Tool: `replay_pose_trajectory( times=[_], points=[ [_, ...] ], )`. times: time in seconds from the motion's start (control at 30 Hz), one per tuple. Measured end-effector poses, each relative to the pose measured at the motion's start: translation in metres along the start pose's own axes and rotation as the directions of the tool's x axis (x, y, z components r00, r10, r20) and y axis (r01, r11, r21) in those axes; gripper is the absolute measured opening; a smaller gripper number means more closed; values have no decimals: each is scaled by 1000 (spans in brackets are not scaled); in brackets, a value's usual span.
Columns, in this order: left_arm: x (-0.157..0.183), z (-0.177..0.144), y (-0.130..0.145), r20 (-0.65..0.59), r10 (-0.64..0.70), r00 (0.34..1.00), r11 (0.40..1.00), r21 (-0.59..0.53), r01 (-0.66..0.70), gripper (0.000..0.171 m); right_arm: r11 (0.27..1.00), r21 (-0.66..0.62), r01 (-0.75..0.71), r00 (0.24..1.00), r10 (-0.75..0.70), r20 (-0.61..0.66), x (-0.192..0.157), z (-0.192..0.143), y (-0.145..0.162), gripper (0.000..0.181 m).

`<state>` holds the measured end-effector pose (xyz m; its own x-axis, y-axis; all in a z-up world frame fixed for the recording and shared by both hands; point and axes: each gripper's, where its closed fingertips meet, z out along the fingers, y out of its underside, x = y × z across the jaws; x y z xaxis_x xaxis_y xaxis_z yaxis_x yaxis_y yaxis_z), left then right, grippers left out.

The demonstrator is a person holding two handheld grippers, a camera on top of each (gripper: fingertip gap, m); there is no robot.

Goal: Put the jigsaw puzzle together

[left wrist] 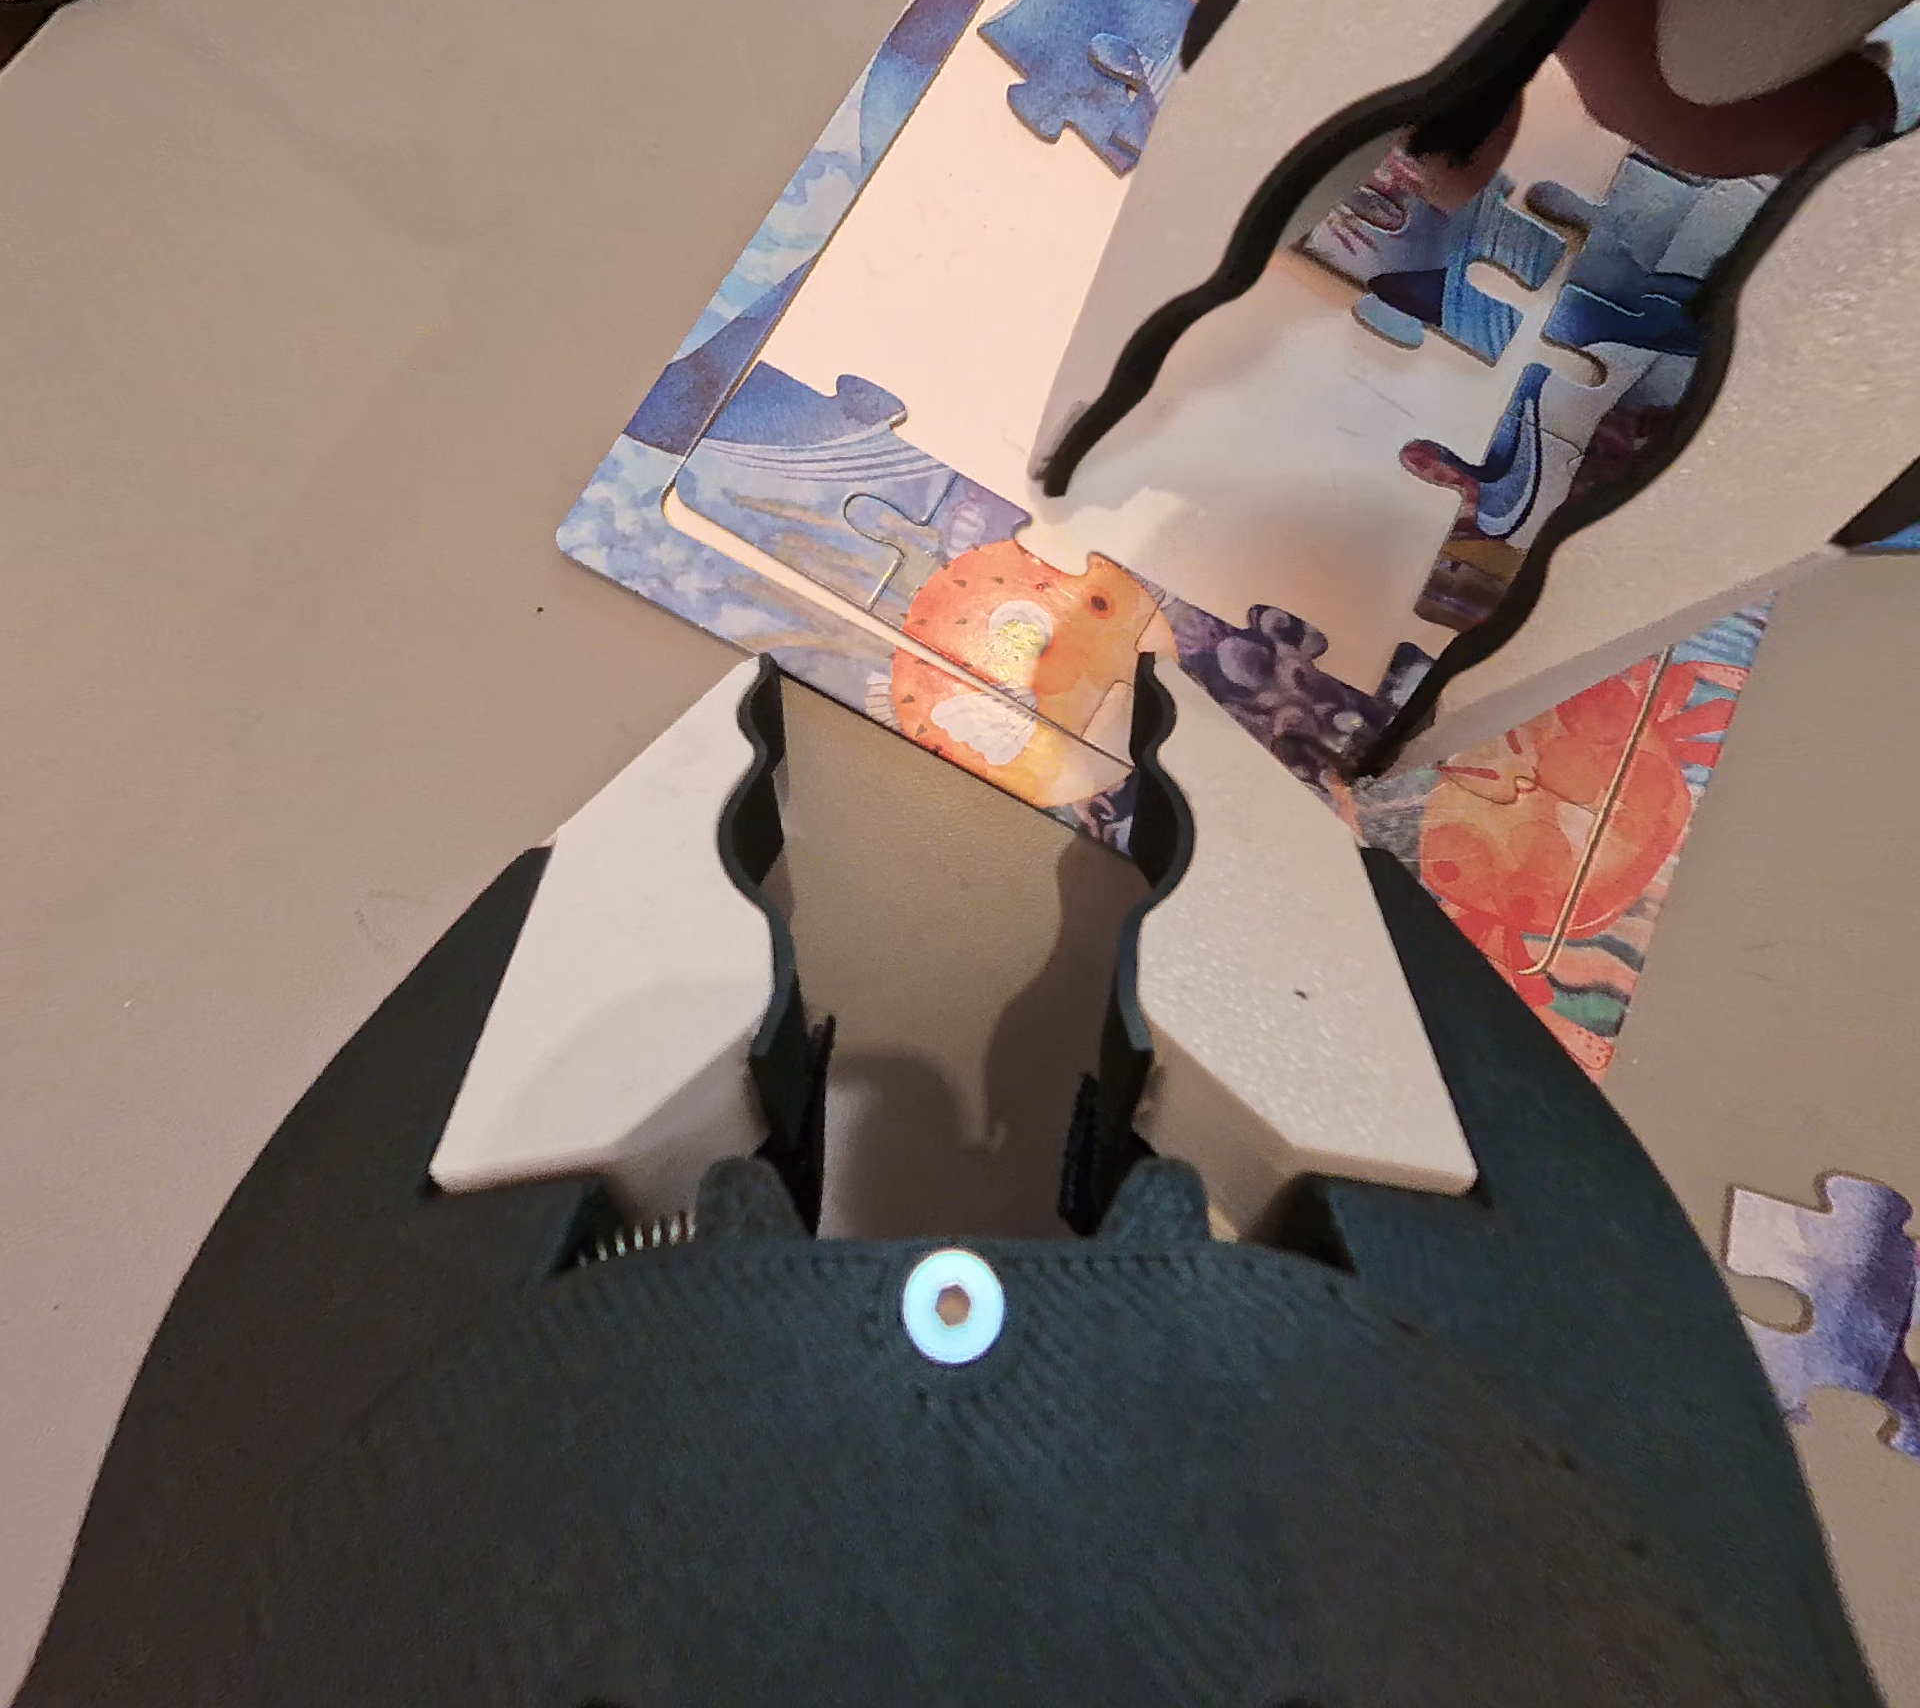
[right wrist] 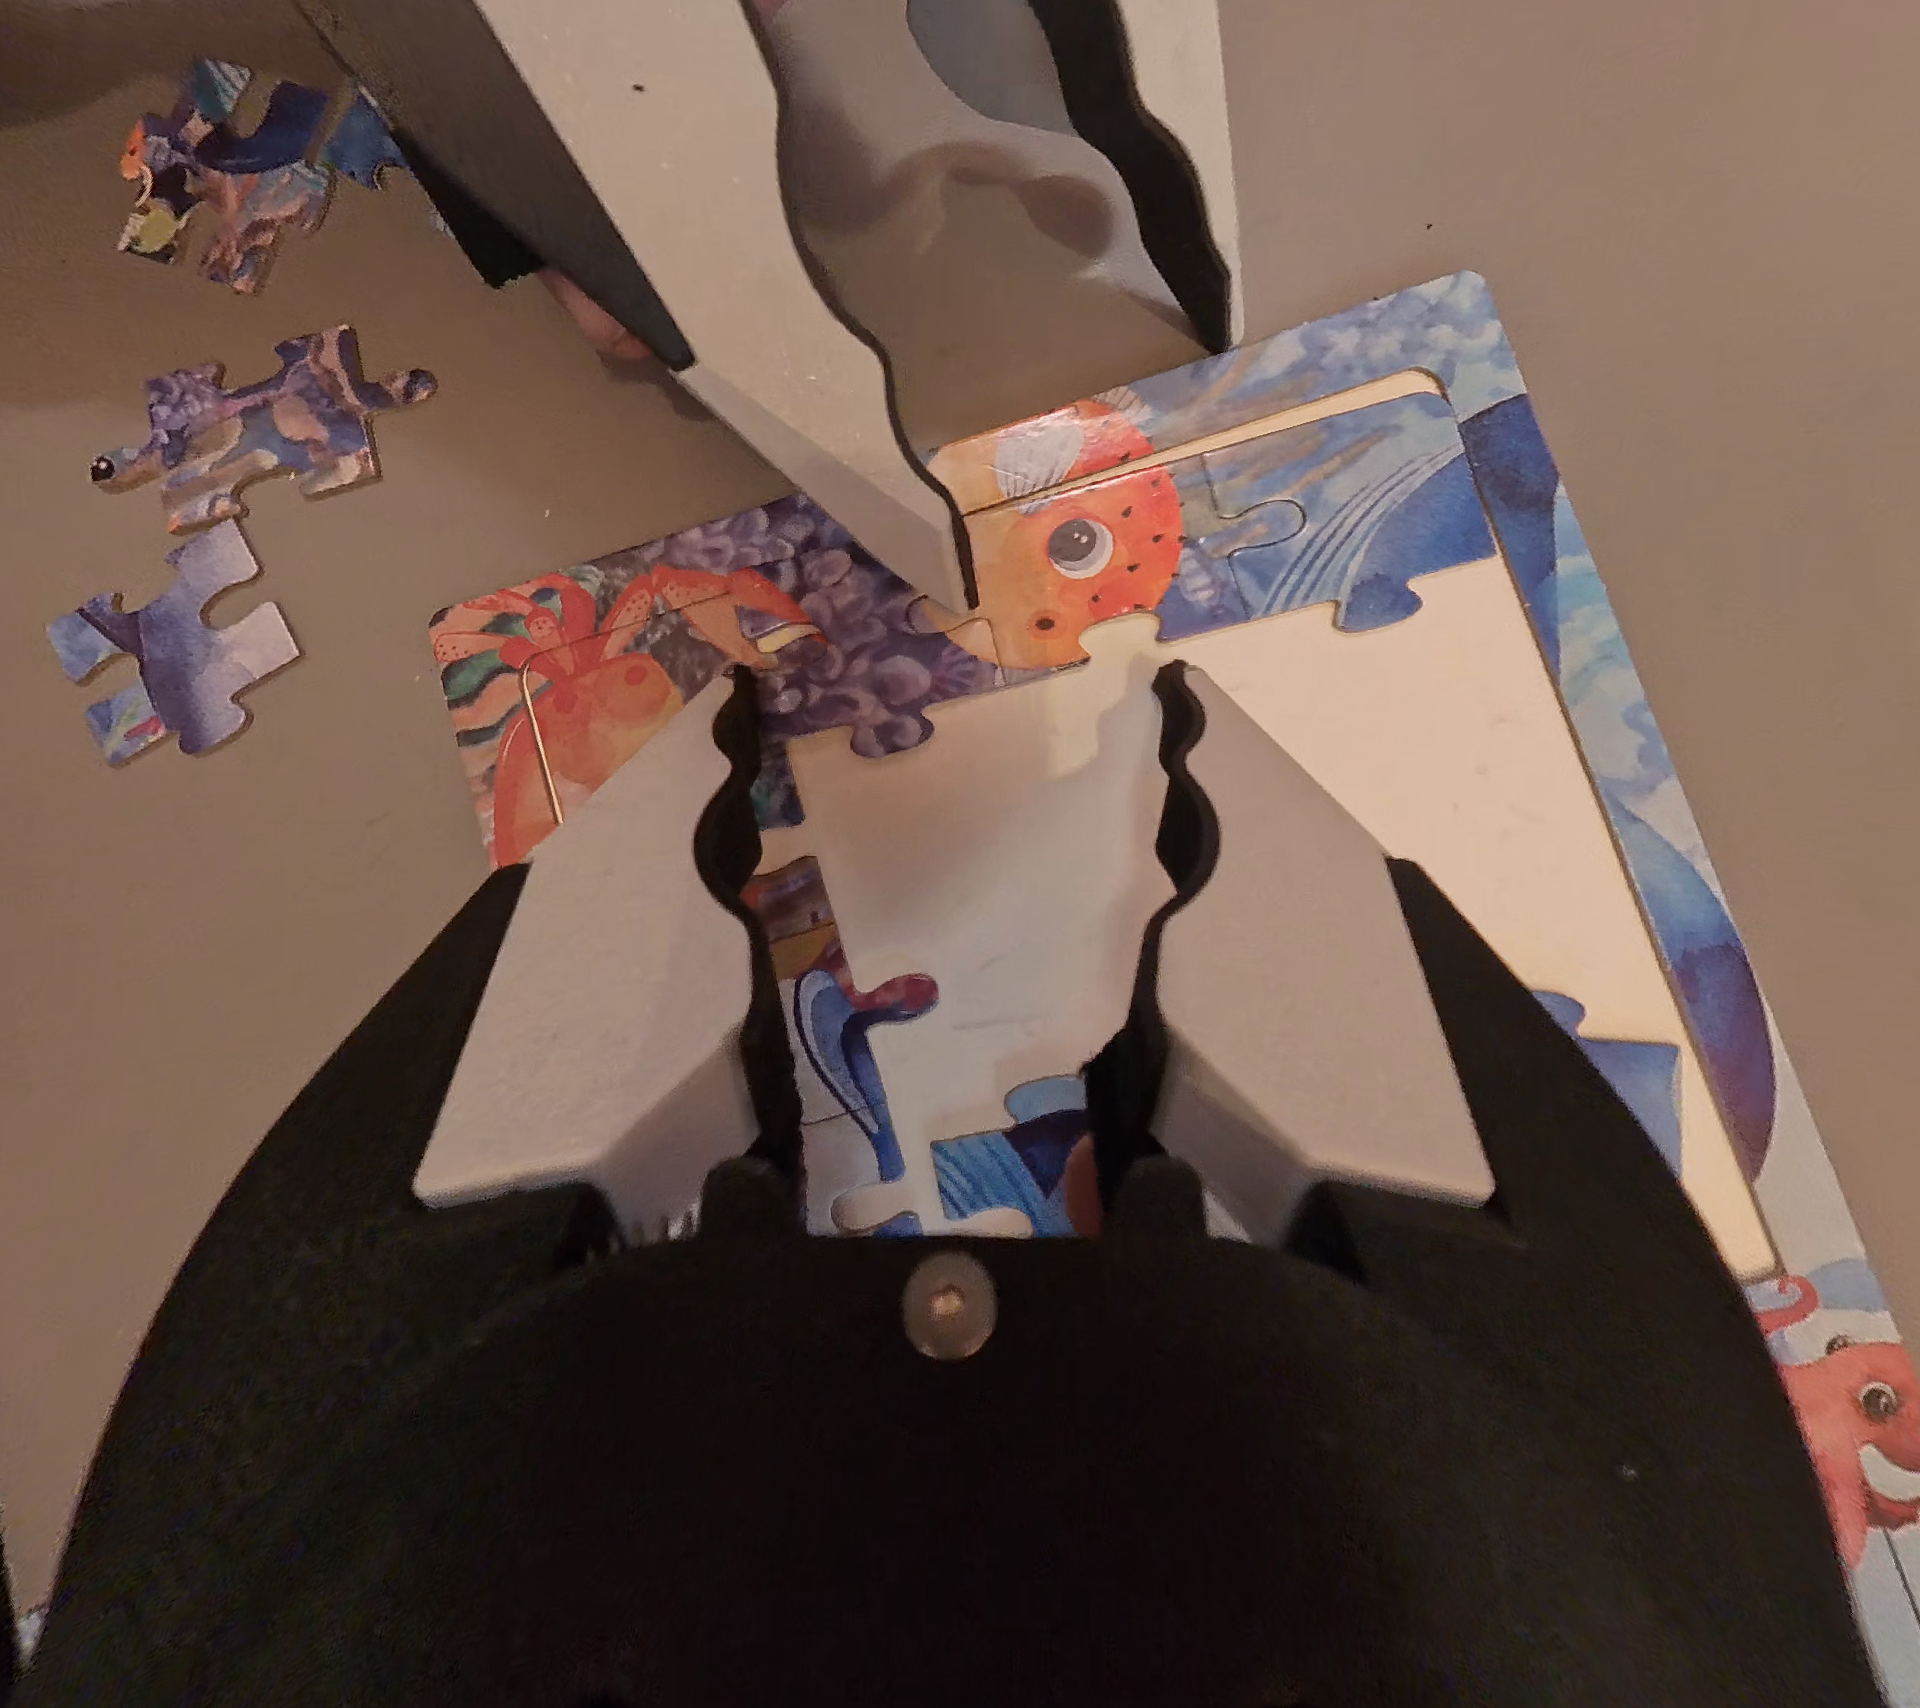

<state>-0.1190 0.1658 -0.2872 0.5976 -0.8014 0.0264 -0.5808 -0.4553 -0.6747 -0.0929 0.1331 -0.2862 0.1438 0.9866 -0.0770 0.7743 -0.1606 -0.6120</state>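
Loose pieces [right wrist: 249, 432] lie beside the puzzle tray [right wrist: 1538, 578], nearer the left gripper [left wrist: 951, 671]; both grippers' jaws released, right gripper [right wrist: 951, 671] over the tray.

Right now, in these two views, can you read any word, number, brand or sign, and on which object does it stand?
None: no writing shows in either view.
Puzzle tray: only sea-animal pictures, no text.
Loose pieces: painted colours only.
Left hand-held gripper and right hand-held gripper: plain, no marks.

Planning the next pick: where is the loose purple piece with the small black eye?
In the right wrist view the purple piece lies on the table, left of the puzzle tray, between two other loose pieces.
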Motion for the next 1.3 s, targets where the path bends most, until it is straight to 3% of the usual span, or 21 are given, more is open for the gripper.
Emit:
replay_pose_trajectory(
  times=[0.3, 0.47, 0.93, 1.3],
  points=[
    [0, 0, 0, -5, 1, 1000, 1000, 2, -1, 66, 1000, 12, 19, 999, -19, 35, 18, 5, -6, 107],
    [0, 0, 0, -5, 2, 1000, 1000, 4, -2, 66, 997, -9, 77, 997, -77, 17, 32, 8, -6, 114],
    [-1, 0, 0, 0, 9, 1000, 1000, 7, -9, 65, 992, 24, 124, 991, -125, 55, 32, 13, -13, 112],
    [-3, 0, 0, 6, -1, 1000, 1000, 15, 1, 60, 987, -20, 159, 985, -158, 63, 23, 8, -7, 111]
  ],
)
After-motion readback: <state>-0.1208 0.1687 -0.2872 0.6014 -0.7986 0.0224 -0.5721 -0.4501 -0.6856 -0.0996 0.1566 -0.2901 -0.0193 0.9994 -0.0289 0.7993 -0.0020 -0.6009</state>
